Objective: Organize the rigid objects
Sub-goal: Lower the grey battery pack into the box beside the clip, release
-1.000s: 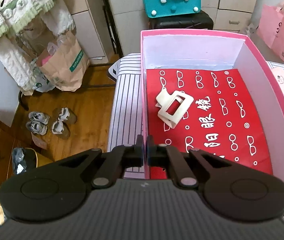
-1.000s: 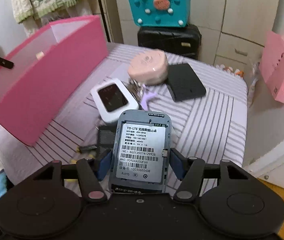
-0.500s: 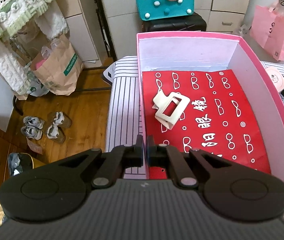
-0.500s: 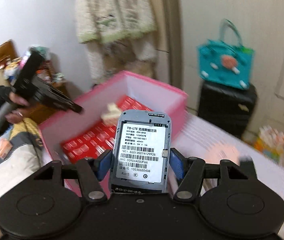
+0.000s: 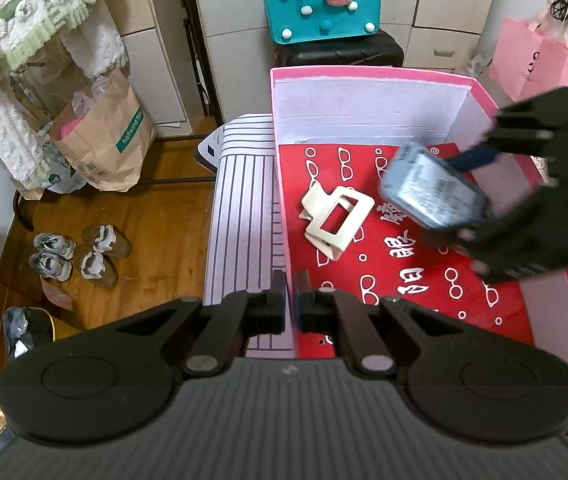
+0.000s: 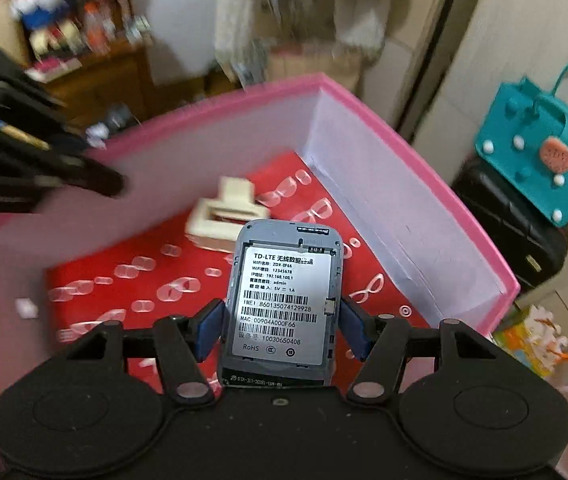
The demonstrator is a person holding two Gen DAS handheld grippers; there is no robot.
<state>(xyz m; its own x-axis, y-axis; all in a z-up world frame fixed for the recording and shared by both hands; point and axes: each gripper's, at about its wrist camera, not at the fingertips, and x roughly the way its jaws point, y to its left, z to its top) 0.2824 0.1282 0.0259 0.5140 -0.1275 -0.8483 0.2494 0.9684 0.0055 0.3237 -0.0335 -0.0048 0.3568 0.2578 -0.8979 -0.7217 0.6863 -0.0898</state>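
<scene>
A pink box with a red printed floor stands on the striped surface. A cream hair clip lies inside it. My left gripper is shut on the box's near left wall, which runs between its fingers. My right gripper is shut on a grey pocket router, label side up, held by its long sides. It hangs over the box's red floor, right of the hair clip. In the left wrist view the router and right gripper come in over the right wall, blurred.
A teal felt bag sits on a black suitcase behind the box. A pink paper bag hangs at the right. Left of the striped surface is wood floor with shoes and a brown paper bag.
My right gripper has swung with the router from over the striped surface to above the box's inside and now shows in the left wrist view. The left gripper has kept still.
</scene>
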